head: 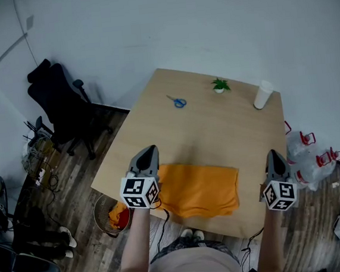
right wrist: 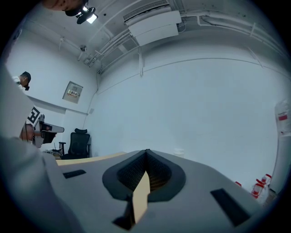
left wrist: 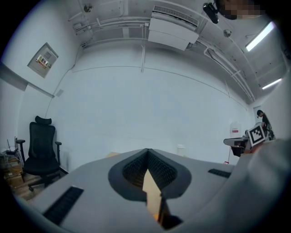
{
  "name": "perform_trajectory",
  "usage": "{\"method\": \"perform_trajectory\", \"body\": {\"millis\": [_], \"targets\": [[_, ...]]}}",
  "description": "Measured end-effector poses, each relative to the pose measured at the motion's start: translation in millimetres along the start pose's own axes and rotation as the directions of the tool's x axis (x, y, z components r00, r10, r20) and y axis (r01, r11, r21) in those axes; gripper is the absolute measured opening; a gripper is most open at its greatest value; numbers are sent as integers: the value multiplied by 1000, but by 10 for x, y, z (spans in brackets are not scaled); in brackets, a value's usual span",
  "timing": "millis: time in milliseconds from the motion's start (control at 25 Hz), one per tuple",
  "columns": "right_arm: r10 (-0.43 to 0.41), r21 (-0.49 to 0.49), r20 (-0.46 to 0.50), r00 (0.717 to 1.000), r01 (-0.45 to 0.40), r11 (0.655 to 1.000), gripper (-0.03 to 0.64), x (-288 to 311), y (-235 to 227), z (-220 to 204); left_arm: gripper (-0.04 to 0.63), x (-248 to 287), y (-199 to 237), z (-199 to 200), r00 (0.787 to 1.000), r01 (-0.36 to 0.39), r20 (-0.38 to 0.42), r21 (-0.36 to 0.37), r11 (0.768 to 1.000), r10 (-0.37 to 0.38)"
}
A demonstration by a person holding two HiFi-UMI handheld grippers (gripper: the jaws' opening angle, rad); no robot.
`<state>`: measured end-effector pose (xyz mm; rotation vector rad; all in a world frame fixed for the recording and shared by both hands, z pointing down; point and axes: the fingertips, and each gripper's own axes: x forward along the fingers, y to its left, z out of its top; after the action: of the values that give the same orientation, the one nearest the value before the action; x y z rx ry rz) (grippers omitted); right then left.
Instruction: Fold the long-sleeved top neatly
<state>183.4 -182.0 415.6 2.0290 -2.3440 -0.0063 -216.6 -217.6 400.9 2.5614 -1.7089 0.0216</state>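
Table (head: 217,128): top (head: 199,189) folded near edge. Left gripper (head: 150,148), right gripper (head: 273,153): jaws together, empty. Risk: nudge possibly drags it off.

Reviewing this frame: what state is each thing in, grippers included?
orange top: folded into a rectangle, lying flat at the near edge of the table.
left gripper: shut, nothing between its jaws.
right gripper: shut, nothing between its jaws.
scissors: lying flat, apart from both grippers.
potted plant: upright.
white cup: standing near the far corner.
basket: on the floor, cloth inside.
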Motion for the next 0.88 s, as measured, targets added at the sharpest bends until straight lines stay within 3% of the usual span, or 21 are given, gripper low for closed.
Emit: {"method": "perform_trajectory", "body": {"millis": [880], "targets": [[29,-2,-4,1000,-29,1000,6,21,141,55,1,-13,57,-19,1000,13,-17,-1,1000,-13]]}}
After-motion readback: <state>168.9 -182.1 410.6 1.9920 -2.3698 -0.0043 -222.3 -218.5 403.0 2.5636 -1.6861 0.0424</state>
